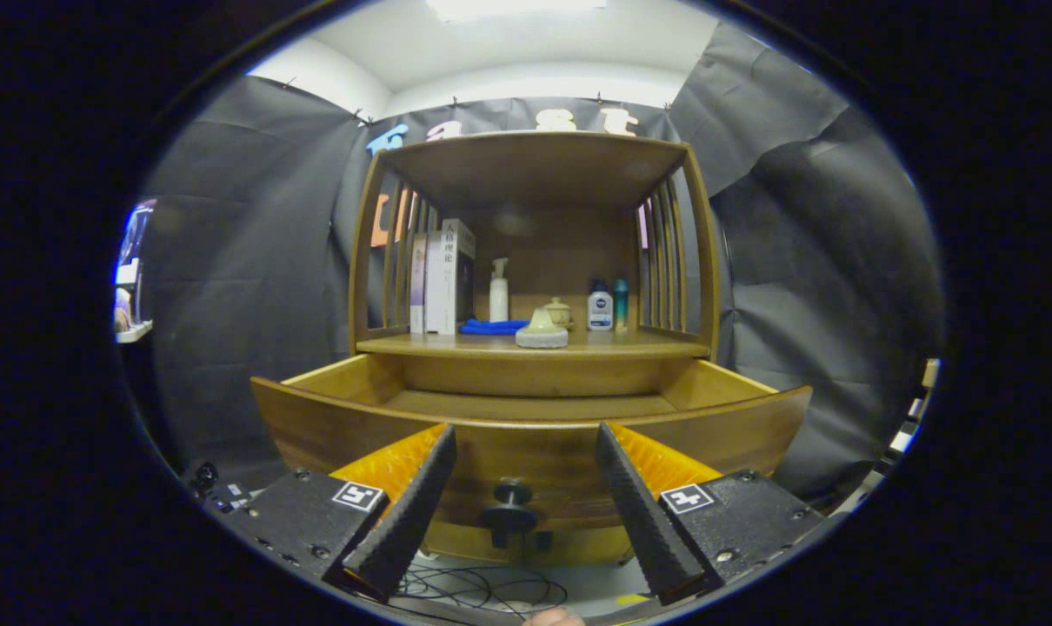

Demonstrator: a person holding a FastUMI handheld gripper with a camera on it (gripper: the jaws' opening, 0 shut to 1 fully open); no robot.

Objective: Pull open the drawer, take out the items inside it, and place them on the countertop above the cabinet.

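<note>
Gripper, foreground: the two fingers stand spread wide apart with nothing between the pads, and neither touches the cabinet. Framed in the gap between them is the dark round knob on the front panel of the drawer; the knob lies just ahead of the fingers and apart from both. A tangle of thin dark cables lies on the pale floor below the knob.

The drawer is pulled out from the wooden cabinet, its front panel nearest the fingers and its two side walls running back to the cabinet body. The part of the drawer floor that shows is bare wood; the strip behind the front panel is hidden.

Directly above the drawer is the countertop. On it, left to right: upright books against the slatted side, a folded blue cloth, a white pump bottle behind the cloth, a pale domed item on a round grey base at the front edge, a small lidded jar just behind it, a dark-capped white bottle, and a slim teal bottle beside that.
</note>
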